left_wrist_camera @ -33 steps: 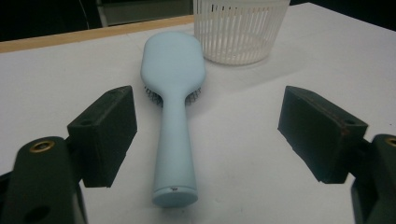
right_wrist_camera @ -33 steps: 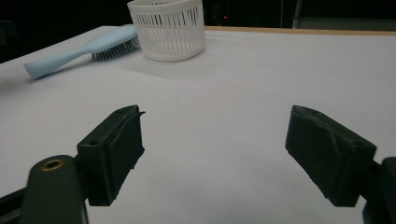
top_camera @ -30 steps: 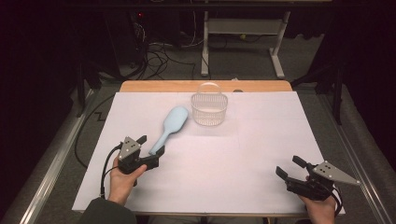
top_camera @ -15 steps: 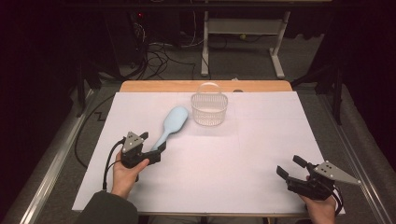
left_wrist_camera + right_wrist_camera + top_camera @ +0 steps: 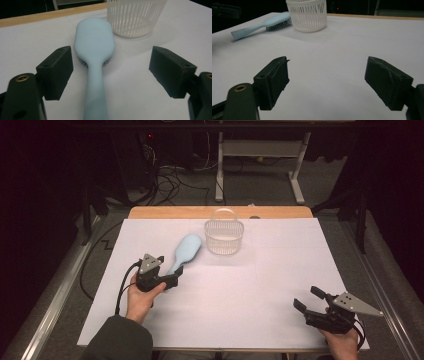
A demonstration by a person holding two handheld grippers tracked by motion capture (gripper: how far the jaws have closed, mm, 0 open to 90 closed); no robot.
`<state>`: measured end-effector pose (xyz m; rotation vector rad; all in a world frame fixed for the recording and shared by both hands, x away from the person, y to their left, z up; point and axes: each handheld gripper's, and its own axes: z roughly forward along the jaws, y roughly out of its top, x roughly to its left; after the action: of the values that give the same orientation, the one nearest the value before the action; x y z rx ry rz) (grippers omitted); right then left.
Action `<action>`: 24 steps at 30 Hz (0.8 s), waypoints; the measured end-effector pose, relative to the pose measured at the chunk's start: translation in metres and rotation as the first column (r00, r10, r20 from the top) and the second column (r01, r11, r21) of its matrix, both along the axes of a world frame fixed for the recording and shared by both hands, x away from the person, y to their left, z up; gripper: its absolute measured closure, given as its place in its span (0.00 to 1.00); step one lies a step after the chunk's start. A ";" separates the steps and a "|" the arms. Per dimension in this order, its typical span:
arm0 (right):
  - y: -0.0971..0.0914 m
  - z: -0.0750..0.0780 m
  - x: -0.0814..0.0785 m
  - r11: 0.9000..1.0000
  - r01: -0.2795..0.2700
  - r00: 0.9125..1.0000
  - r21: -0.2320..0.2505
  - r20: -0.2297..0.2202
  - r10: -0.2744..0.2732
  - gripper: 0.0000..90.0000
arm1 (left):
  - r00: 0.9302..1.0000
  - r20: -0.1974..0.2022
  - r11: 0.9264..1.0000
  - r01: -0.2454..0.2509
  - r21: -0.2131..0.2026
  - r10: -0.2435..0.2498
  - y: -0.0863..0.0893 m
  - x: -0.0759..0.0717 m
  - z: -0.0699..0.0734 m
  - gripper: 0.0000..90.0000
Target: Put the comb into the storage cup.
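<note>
A light blue hairbrush [image 5: 185,251] lies bristles down on the white table cover, left of centre, with its handle pointing toward the near left. My left gripper [image 5: 172,276] is at the handle's end and open. In the left gripper view the hairbrush [image 5: 95,50] runs up between the two jaws, and neither jaw touches the handle; my left gripper [image 5: 112,63] stands wide. A white slatted basket [image 5: 224,236] stands upright just right of the brush head. My right gripper [image 5: 308,299] rests open near the front right, holding nothing.
The basket [image 5: 308,15] and hairbrush [image 5: 262,25] sit far off in the right gripper view, beyond open white surface in front of my right gripper [image 5: 325,77]. A wooden table edge [image 5: 220,212] runs along the back. Cables and a stand's legs lie on the floor behind.
My left gripper has moved forward and right along the table until its open jaws straddle the brush handle. The right gripper, brush and basket have stayed put.
</note>
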<state>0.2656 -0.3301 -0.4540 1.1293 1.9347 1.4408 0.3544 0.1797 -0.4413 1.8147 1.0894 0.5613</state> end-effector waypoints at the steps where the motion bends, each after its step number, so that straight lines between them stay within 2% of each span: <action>1: 0.000 0.000 0.000 1.000 0.000 1.000 -0.001 -0.003 0.000 0.22 | 1.000 -0.003 1.000 -0.005 0.010 0.005 0.000 0.001 -0.001 0.23; 7: 0.000 0.000 -0.001 1.000 0.007 1.000 0.000 -0.004 -0.007 0.22 | 1.000 -0.012 1.000 -0.016 0.027 0.017 -0.002 0.008 0.001 0.23; 10: 0.000 0.000 -0.002 1.000 0.008 1.000 -0.001 0.000 -0.008 0.22 | 0.999 -0.038 1.000 -0.017 0.008 0.018 -0.004 0.012 0.003 0.23; 14: -0.001 0.000 -0.001 1.000 0.018 1.000 0.002 -0.002 -0.018 0.22 | 0.998 -0.066 1.000 -0.013 0.029 0.015 -0.007 0.019 0.006 0.23; 21: -0.002 0.001 -0.002 1.000 0.030 1.000 0.005 0.006 -0.030 0.22 | 0.996 -0.084 0.996 -0.005 0.085 0.012 -0.014 0.028 0.010 0.23; 24: -0.002 0.001 -0.003 1.000 0.031 0.999 0.004 0.011 -0.031 0.22 | 0.995 -0.096 0.990 -0.004 0.143 0.017 -0.017 0.033 0.013 0.25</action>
<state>0.2627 -0.3323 -0.4531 1.1456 1.8999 1.4315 0.3871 0.1628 -0.4280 1.9792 1.1498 0.5747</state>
